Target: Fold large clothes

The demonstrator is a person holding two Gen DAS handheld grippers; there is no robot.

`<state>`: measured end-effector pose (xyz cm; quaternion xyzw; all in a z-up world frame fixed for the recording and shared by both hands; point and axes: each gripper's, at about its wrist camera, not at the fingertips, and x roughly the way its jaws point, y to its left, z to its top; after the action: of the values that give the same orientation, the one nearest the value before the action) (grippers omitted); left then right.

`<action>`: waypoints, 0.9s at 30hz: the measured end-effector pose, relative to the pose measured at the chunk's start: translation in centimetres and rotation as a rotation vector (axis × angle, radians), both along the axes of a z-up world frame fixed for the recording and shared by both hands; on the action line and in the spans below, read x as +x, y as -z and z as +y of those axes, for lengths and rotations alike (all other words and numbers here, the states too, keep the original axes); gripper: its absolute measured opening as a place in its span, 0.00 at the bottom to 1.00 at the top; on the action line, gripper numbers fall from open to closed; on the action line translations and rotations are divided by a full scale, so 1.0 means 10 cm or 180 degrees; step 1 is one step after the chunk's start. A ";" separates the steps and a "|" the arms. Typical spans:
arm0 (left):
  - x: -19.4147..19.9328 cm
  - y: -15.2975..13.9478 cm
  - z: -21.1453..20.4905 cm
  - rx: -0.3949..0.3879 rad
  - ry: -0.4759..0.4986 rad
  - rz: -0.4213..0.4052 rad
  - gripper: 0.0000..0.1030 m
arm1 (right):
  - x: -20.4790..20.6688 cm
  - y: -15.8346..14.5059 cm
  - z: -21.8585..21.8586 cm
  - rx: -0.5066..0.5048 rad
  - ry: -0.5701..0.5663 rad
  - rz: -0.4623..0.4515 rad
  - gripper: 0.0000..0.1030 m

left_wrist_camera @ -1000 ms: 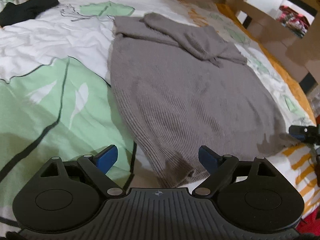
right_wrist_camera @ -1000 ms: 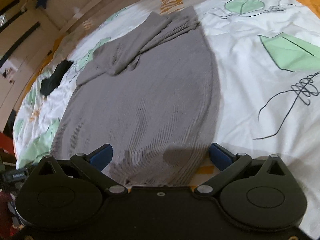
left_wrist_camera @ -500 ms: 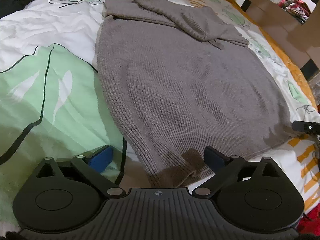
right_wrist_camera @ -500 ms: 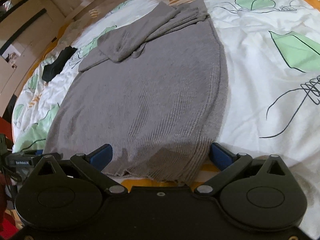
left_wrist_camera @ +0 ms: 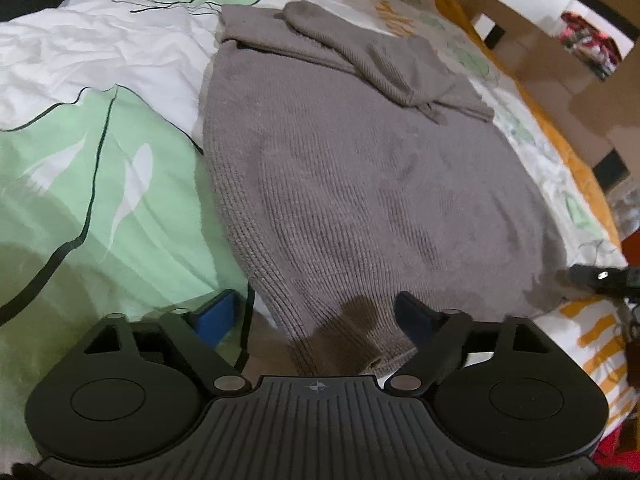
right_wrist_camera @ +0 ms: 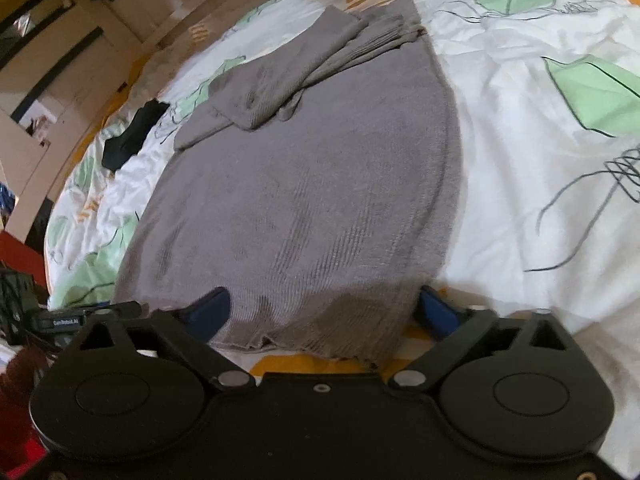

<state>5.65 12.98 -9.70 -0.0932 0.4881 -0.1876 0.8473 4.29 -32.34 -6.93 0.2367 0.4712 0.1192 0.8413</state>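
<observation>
The left gripper (left_wrist_camera: 314, 316) points down, fingers (left_wrist_camera: 214, 316) at 9 and 3 o'clock, closing with cloth between them. The right gripper (right_wrist_camera: 324, 312) does the same, its fingers (right_wrist_camera: 438, 312) closing too.

Sweater (left_wrist_camera: 360, 200) matt ribbed knit; bedsheet (left_wrist_camera: 100, 160) smooth creased cloth, probably cotton.

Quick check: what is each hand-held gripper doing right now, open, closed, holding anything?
Left hand-held gripper: closing around the grey sweater hem corner, pads not yet pressing.
Right hand-held gripper: closing around the other hem corner, not yet gripping.
</observation>
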 end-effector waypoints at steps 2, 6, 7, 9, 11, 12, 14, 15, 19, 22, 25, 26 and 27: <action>0.01 -0.01 0.01 -0.0038 -0.0014 0.0002 0.77 | -0.02 0.02 -0.09 0.0059 0.0103 0.0045 0.27; 0.00 -0.02 0.01 -0.0069 -0.0007 -0.0010 0.72 | -0.07 -0.02 -0.27 0.0149 0.0156 0.0093 0.16; 0.00 -0.02 0.02 -0.0074 -0.0011 -0.0011 0.66 | -0.09 -0.04 -0.26 0.0048 0.0113 0.0094 0.15; 0.00 -0.02 0.04 -0.0078 -0.0052 -0.0007 0.52 | -0.11 -0.06 -0.26 -0.0031 0.0077 0.0114 0.15; 0.01 -0.01 0.07 -0.0090 -0.0102 0.0019 0.34 | -0.10 -0.05 -0.25 -0.0046 0.0067 0.0126 0.15; 0.01 -0.01 0.08 -0.0102 -0.0123 0.0030 0.26 | -0.10 -0.04 -0.24 -0.0036 0.0071 0.0128 0.15; 0.01 -0.01 0.12 -0.0206 -0.0123 0.0050 0.15 | -0.09 -0.03 -0.25 -0.0005 0.0077 0.0133 0.16; 0.01 0.00 0.13 -0.0267 -0.0123 0.0062 0.11 | -0.08 -0.03 -0.25 -0.0001 0.0071 0.0139 0.17; -0.01 -0.04 0.17 -0.0411 -0.0117 0.0004 0.08 | -0.07 -0.03 -0.27 0.0091 0.0071 0.0149 0.17; -0.02 -0.09 0.21 -0.0559 -0.0145 -0.0059 0.08 | -0.08 -0.03 -0.30 0.0200 0.0073 0.0104 0.17; 0.00 -0.15 0.29 -0.0847 -0.0233 -0.0080 0.08 | -0.08 -0.05 -0.35 0.0480 0.0107 -0.0040 0.17; 0.02 -0.18 0.33 -0.0974 -0.0256 -0.0109 0.08 | -0.08 -0.05 -0.39 0.0655 0.0145 -0.0099 0.17; 0.04 -0.21 0.35 -0.1076 -0.0263 -0.0145 0.08 | -0.08 -0.06 -0.42 0.0791 0.0182 -0.0150 0.17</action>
<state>6.08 16.47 -7.56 -0.2501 0.4260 -0.2341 0.8373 3.50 -36.58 -6.34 0.3495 0.4259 0.1582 0.8194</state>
